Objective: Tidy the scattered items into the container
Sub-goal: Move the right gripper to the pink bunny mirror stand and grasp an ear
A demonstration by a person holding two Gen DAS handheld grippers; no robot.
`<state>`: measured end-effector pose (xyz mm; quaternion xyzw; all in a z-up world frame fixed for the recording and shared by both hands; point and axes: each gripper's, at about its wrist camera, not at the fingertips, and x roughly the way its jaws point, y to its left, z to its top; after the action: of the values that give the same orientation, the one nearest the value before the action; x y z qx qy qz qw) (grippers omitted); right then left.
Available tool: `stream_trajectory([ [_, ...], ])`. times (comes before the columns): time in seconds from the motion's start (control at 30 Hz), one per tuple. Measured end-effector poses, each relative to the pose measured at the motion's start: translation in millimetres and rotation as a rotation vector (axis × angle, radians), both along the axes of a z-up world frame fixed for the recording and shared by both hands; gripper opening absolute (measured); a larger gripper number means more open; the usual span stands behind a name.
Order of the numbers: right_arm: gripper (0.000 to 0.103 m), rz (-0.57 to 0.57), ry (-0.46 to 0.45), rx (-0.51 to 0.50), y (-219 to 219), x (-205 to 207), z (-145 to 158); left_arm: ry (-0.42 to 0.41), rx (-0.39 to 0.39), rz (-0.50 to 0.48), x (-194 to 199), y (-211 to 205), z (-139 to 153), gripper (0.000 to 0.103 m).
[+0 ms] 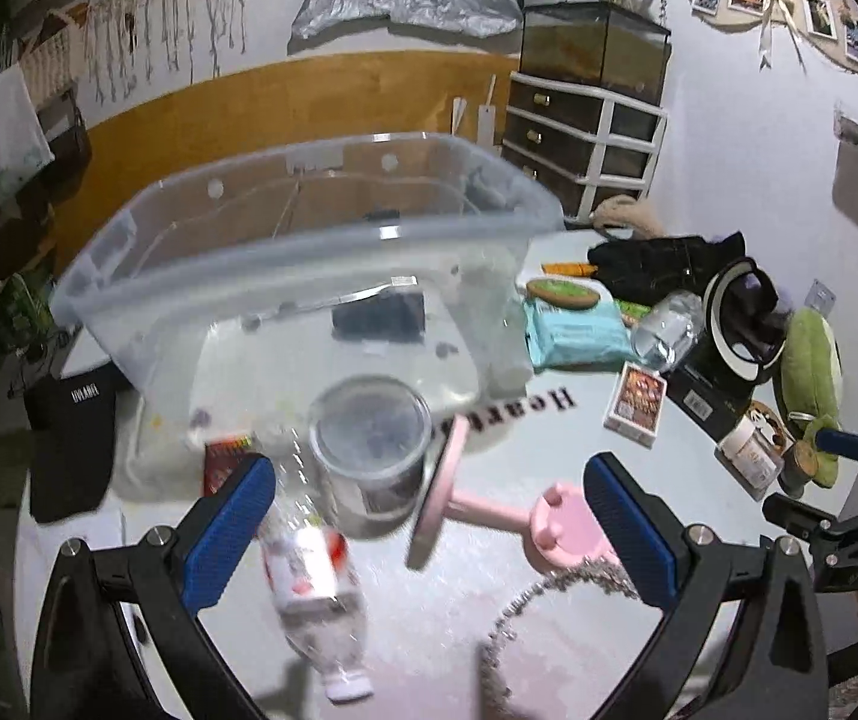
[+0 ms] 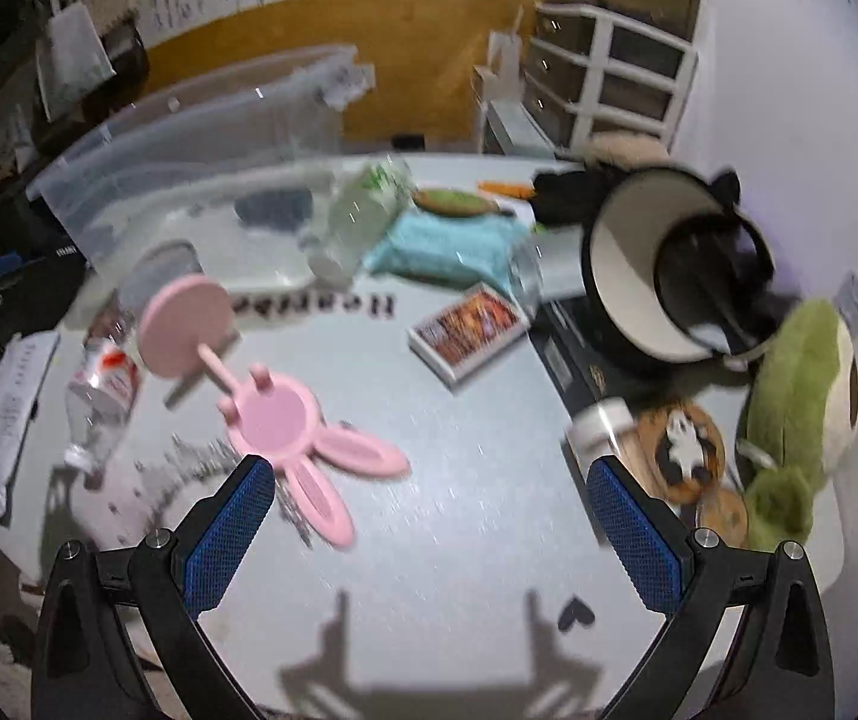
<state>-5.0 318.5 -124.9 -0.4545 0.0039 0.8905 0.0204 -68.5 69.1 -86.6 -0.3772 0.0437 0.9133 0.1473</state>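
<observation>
A clear plastic storage bin [image 1: 309, 252] [image 2: 177, 150] stands at the table's far left with a dark item [image 1: 378, 315] inside. My left gripper [image 1: 429, 534] is open above a clear round cup [image 1: 372, 438], a lying plastic bottle [image 1: 315, 576] and a pink rabbit-eared stand [image 1: 489, 510]. My right gripper [image 2: 432, 531] is open over bare table, just right of the pink stand [image 2: 273, 414]. A card box [image 2: 468, 330], a teal packet [image 2: 447, 252], a second clear bottle [image 2: 357, 222] and a white jar [image 2: 600, 426] lie scattered.
A black pot [image 2: 669, 276], a green plush toy [image 2: 801, 414] and round coasters [image 2: 681, 444] crowd the right edge. Black cloth [image 1: 663, 267] lies behind. A silvery beaded band [image 1: 525, 606] and a black cap [image 1: 72, 450] sit near the left. A drawer unit [image 1: 585, 138] stands beyond.
</observation>
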Motion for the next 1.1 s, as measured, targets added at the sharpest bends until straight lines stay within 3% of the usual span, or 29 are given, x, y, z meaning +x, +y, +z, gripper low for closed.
stream_trajectory([
  [0.47,0.103,0.015,-0.164,-0.048,11.1,31.0,-61.2,-0.078,-0.057,0.010,20.9,31.8,-44.2,0.103],
  [0.53,0.096,0.028,-0.177,-0.047,11.7,36.2,-68.2,-0.089,-0.058,0.004,23.4,34.7,-47.9,0.103],
  [0.6,0.076,0.032,-0.199,-0.045,13.7,39.0,-74.1,-0.101,-0.057,-0.004,26.3,37.4,-51.6,0.103],
  [0.67,0.064,0.021,-0.218,-0.049,18.5,42.2,-79.9,-0.111,-0.056,-0.011,29.4,39.9,-54.9,0.103],
  [0.83,0.062,-0.025,-0.215,-0.030,32.3,48.3,-85.6,-0.126,-0.065,-0.018,36.5,46.1,-63.9,0.103],
  [1.1,0.062,0.048,-0.188,-0.020,28.1,33.2,-85.3,-0.150,-0.076,-0.028,46.3,50.0,-74.9,0.103],
])
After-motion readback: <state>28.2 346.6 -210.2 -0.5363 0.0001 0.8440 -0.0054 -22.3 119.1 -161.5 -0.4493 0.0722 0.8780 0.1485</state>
